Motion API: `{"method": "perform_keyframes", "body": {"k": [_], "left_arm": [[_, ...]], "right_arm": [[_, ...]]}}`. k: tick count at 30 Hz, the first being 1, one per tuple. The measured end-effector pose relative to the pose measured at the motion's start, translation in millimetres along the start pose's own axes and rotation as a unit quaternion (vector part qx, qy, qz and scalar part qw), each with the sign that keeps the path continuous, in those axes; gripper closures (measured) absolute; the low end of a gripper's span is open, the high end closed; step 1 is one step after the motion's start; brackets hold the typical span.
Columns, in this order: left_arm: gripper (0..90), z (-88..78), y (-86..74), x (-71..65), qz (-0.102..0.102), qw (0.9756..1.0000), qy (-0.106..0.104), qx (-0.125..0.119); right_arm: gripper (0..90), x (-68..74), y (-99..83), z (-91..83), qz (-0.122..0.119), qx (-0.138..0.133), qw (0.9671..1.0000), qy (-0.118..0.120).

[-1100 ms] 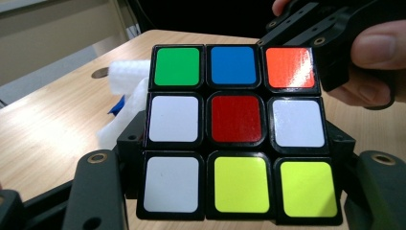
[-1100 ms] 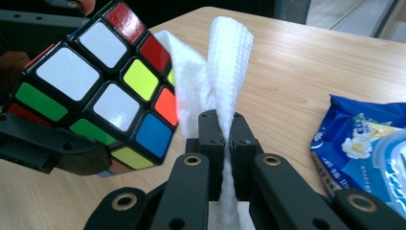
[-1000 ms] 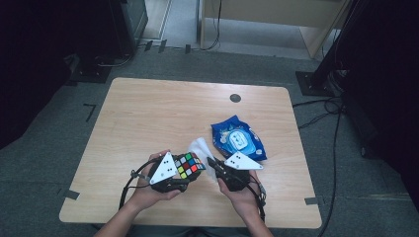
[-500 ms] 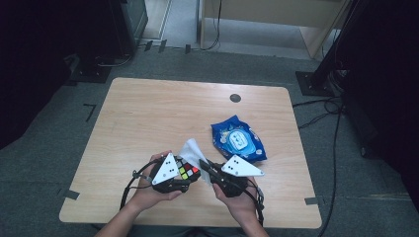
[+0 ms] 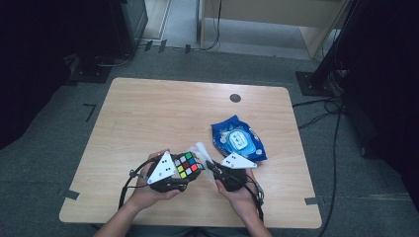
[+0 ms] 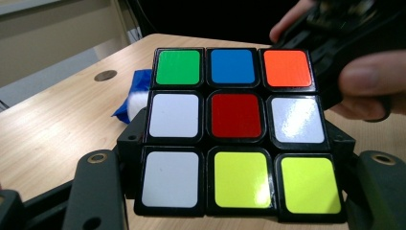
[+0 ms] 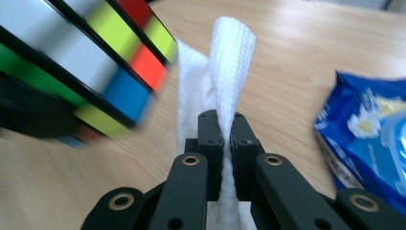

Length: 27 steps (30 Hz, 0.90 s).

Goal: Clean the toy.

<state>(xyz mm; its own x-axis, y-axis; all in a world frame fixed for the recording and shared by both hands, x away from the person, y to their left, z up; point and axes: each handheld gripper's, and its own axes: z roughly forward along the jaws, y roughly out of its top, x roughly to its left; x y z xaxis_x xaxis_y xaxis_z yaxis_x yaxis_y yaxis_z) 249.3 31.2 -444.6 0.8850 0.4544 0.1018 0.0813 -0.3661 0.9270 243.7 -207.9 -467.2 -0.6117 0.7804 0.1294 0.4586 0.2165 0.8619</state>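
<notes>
The left hand-held gripper (image 5: 184, 170) is clamped on a Rubik's cube (image 6: 238, 132), held just above the near edge of the table (image 5: 148, 113), slightly left of centre. Just to its right, the right hand-held gripper (image 7: 226, 139) is closed on a white wet wipe (image 7: 230, 62), whose free end stands up beside the cube. A blue wet-wipe pack (image 5: 238, 139) lies on the table, just beyond the right hand (image 5: 242, 195).

On the tabletop (image 5: 148, 113), the puzzle cube (image 5: 188, 164) sits at the near edge, left of centre, between the jaws of the left gripper (image 5: 170, 175). Just right of it stands the wipe (image 5: 202, 150), pinched by the right gripper (image 5: 217, 173). The wipes packet (image 5: 238, 139) lies farther right, slightly farther back.
</notes>
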Motion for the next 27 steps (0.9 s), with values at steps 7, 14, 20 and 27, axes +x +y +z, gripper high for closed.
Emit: {"method": "perform_keyframes", "body": {"k": [7,14,20,27], "left_arm": [[33.8,-1.2,-0.9,7.8,-0.020,0.9998,0.007,0.004],[33.8,-4.2,-1.5,19.3,-0.061,0.9977,0.028,0.008],[33.8,-6.3,-1.5,24.0,-0.084,0.9961,0.026,0.000],[33.7,-1.8,-1.2,18.8,-0.080,0.9968,-0.006,0.002]], "right_arm": [[73.7,-11.8,-8.3,6.7,0.016,0.015,0.9997,-0.012],[57.0,-10.2,-5.8,3.8,0.056,-0.016,0.9978,0.032],[52.1,20.0,-6.0,14.8,0.025,-0.021,0.9966,0.076],[82.4,21.2,-5.5,10.4,0.069,-0.055,0.9944,0.058]]}}
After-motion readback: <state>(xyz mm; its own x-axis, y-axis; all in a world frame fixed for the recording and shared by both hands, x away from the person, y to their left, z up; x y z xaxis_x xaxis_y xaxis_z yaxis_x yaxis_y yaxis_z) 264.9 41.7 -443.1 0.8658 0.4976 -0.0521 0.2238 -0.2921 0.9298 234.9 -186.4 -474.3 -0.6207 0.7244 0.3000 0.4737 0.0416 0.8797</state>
